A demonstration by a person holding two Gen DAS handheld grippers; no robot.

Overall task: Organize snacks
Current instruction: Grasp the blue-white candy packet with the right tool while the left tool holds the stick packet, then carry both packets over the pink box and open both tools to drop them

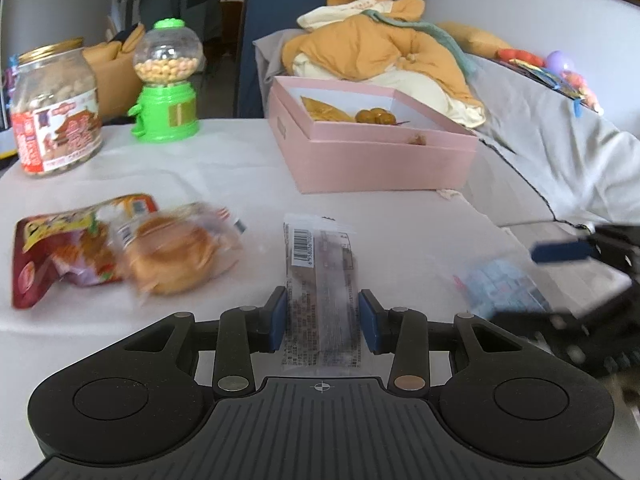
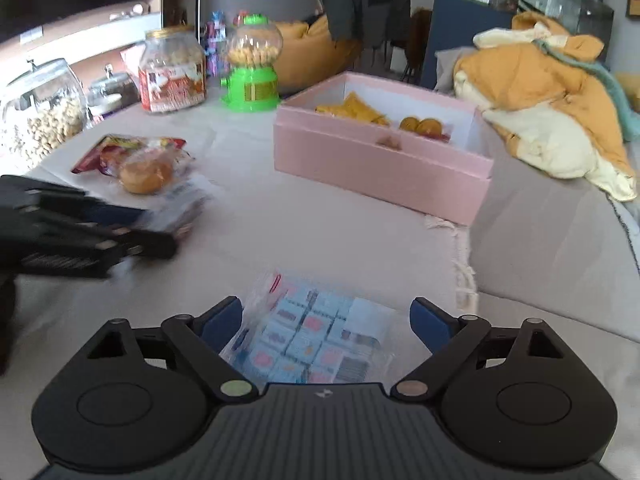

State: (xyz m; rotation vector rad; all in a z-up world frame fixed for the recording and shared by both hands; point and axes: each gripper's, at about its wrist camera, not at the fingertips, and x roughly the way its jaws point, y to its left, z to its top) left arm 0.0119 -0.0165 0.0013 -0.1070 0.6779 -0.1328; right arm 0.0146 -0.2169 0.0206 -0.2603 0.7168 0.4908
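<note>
My left gripper is shut on a long clear snack bar packet with a barcode, its blue pads pressing both long edges. My right gripper stands open over the table. A clear bag of small blue and pink sweets lies between its fingers, with a gap at the right pad. The open pink box stands further back and holds a yellow packet and round brown snacks. In the right wrist view, the left gripper shows blurred at the left.
A red snack bag and a wrapped bun lie on the white tablecloth at the left. A labelled jar and a green sweet dispenser stand behind them. A grey sofa with an orange blanket borders the right.
</note>
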